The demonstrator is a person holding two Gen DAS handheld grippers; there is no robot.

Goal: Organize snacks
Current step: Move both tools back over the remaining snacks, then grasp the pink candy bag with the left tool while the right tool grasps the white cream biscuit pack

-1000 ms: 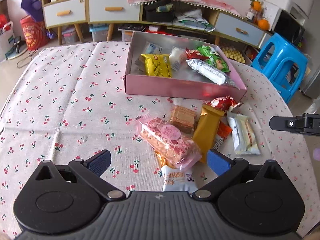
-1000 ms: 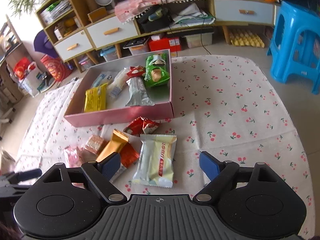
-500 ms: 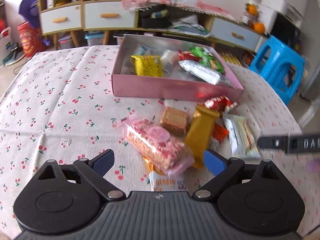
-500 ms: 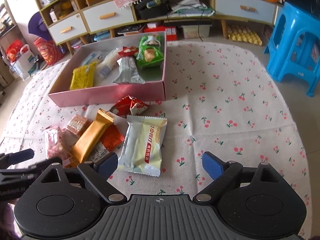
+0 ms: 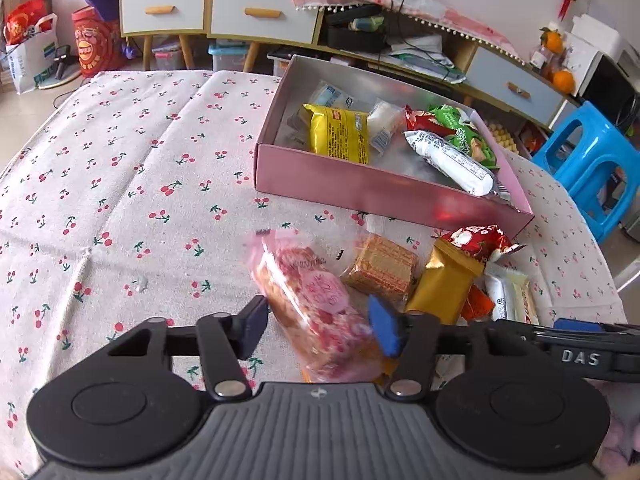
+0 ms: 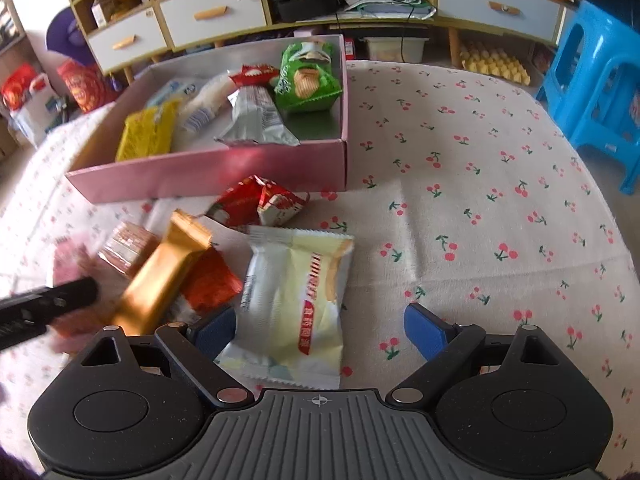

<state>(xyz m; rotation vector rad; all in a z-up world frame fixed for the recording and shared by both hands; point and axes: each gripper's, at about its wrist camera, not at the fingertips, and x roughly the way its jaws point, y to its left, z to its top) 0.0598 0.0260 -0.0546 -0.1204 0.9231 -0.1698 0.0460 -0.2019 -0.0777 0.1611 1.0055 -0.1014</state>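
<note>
My left gripper [image 5: 318, 326] is shut on a pink snack pack [image 5: 312, 304], its pads pressing both sides, and the pack looks lifted. Beside it lie a brown wafer pack [image 5: 380, 266], a gold bar [image 5: 444, 280] and a red candy [image 5: 476, 240]. The pink box [image 5: 384, 192] holds several snacks, among them a yellow pack [image 5: 340, 134]. My right gripper [image 6: 320, 328] is open around the near end of a cream biscuit pack [image 6: 296, 300]. The gold bar [image 6: 164, 272] and the box [image 6: 208, 172] also show in the right wrist view.
The table wears a cherry-print cloth [image 5: 120, 184]. A blue stool [image 6: 596, 80] stands off the right edge. Cabinets with drawers [image 5: 224, 12] line the far wall. The left gripper's finger [image 6: 44, 308] shows at the left of the right wrist view.
My left gripper has closed on the pink snack pack and tilted it up. My right gripper has moved forward so the cream biscuit pack now lies between its open fingers.
</note>
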